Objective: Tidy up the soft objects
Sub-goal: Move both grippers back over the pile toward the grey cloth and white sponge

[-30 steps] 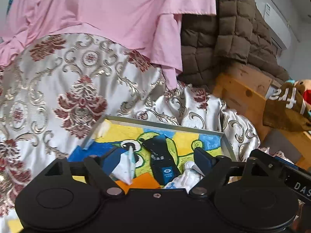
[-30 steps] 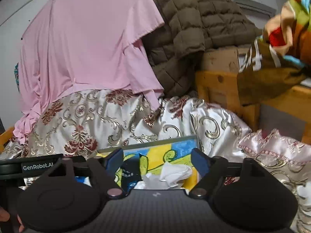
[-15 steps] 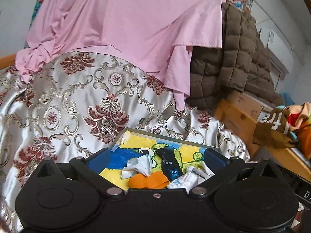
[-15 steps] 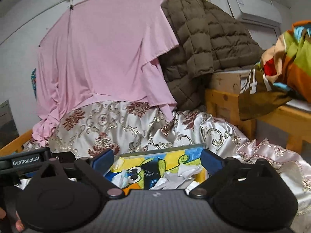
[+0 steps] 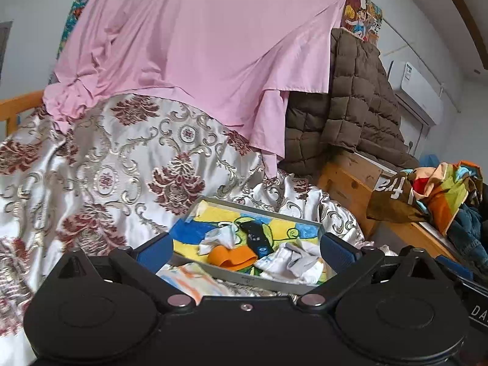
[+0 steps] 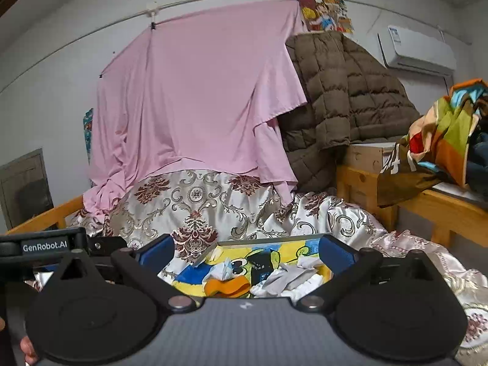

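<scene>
Both hand-held grippers pulled back and up since earlier frames; tray (image 5: 276, 285) now sits lower and smaller in both views, whole near rim showing

Left hand-held gripper (image 5: 244, 248): jaws wide apart, empty. Right hand-held gripper (image 6: 245, 251): jaws wide apart, empty

Socks in tray on bed: orange sock (image 5: 231, 256) near middle, black sock (image 5: 256, 236) behind, white socks (image 5: 292, 262) at right. Striped sock (image 5: 189, 277) lies outside near rim

Judgement: retreat between picks; striped sock likely next
</scene>
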